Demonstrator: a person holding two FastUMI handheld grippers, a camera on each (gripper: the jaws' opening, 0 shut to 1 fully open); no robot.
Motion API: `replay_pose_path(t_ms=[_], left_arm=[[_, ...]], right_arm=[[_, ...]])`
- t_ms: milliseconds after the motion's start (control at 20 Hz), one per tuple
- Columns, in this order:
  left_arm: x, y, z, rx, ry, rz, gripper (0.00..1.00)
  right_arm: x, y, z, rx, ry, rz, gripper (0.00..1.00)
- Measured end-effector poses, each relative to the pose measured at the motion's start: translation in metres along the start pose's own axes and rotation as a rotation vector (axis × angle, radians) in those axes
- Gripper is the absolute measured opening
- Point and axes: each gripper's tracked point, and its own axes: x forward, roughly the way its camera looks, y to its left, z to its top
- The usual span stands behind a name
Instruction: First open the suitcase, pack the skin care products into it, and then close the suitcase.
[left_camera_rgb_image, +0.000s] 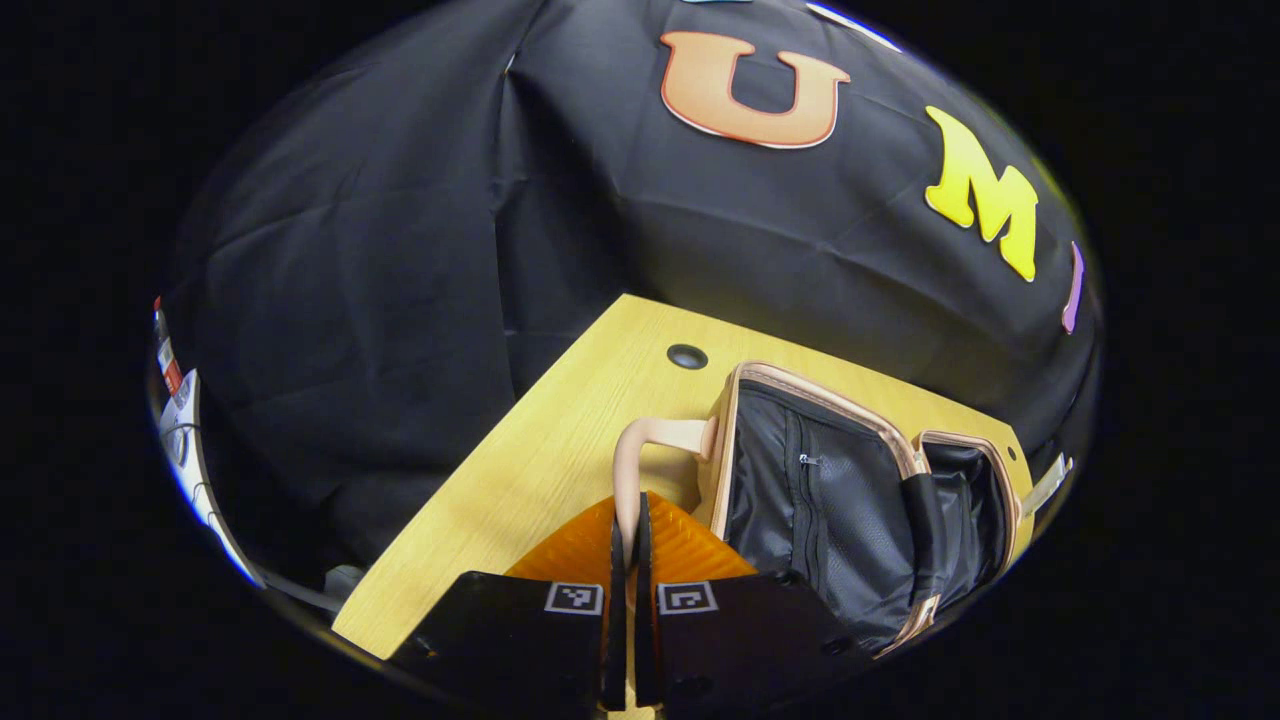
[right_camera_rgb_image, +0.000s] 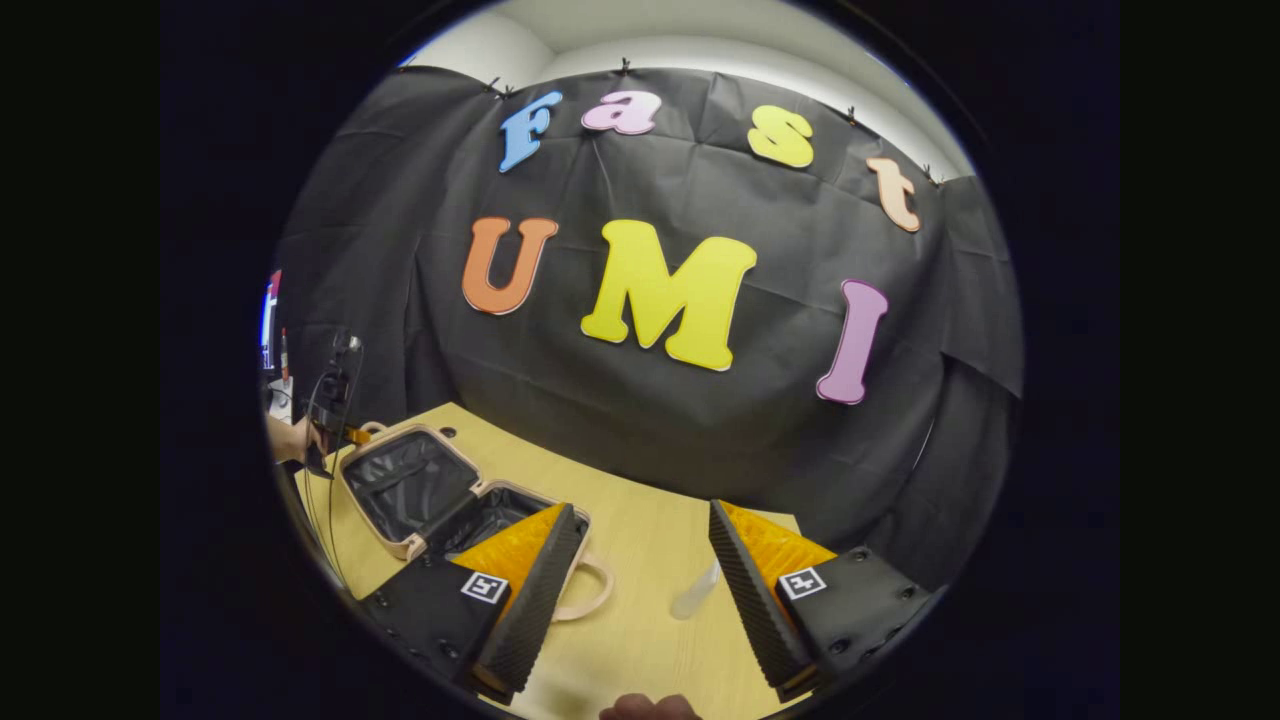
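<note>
Black cloth wall all around the booth, and a light wooden table (right_camera_rgb_image: 640, 560) running out from it with a fair bit of bare top. The suitcase (left_camera_rgb_image: 830, 480) is already lying open at the table's left end, dark lining showing in both halves. My left gripper (left_camera_rgb_image: 625, 545) is pinched tight on the handle (left_camera_rgb_image: 640, 450) of one half, fingers nearly together with the pale loop squeezed between them, so that side is basically just holding the lid. My right gripper (right_camera_rgb_image: 640, 575) is spread wide with nothing in it, hovering over the bare table. The thing that matters next, I reckon, is the small clear bottle (right_camera_rgb_image: 696, 594) lying on its side just ahead, between the open fingers but closer to the right-hand one, its long axis running away from me and tilted a bit to the right. So the right hand is clearly the nearer one for the grab. The suitcase sits off to the left of it, its other handle (right_camera_rgb_image: 590, 595) just beside the left finger, and there's open table between the bottle and the case to carry it across.
</note>
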Motion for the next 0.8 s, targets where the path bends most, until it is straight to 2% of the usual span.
replay_pose_path(t_ms=[150, 250, 350, 400, 450, 500, 550, 650, 800], left_arm=[[0.012, 0.006, -0.027, -0.033, 0.047, -0.019, 0.07], [0.014, 0.006, -0.026, -0.042, 0.040, -0.021, 0.08], [0.014, 0.010, -0.030, -0.034, 0.061, -0.006, 0.19], [0.012, 0.015, -0.030, -0.028, 0.057, 0.009, 0.14], [0.009, 0.016, -0.026, -0.024, 0.048, 0.016, 0.36], [0.006, 0.018, -0.025, -0.020, 0.035, 0.024, 0.44], [-0.007, 0.020, -0.018, -0.020, 0.016, 0.033, 0.56], [-0.038, 0.005, -0.003, -0.014, -0.039, 0.033, 0.95], [-0.095, -0.037, 0.024, 0.037, -0.160, 0.062, 0.98]], right_arm=[[0.000, 0.005, 0.000, -0.007, 0.005, 0.001, 0.80], [-0.001, 0.006, 0.003, -0.007, 0.001, -0.001, 0.80], [-0.004, 0.008, 0.001, -0.008, 0.000, -0.001, 0.80], [-0.005, 0.007, -0.001, 0.003, 0.001, -0.004, 0.80], [-0.007, 0.006, -0.003, 0.009, 0.001, -0.006, 0.80], [-0.009, 0.005, -0.004, 0.012, 0.000, -0.007, 0.80], [-0.011, 0.004, -0.008, 0.019, 0.001, -0.006, 0.80], [-0.014, 0.000, -0.012, 0.049, -0.004, -0.004, 0.80], [-0.017, -0.010, -0.013, 0.118, -0.028, 0.002, 0.79]])
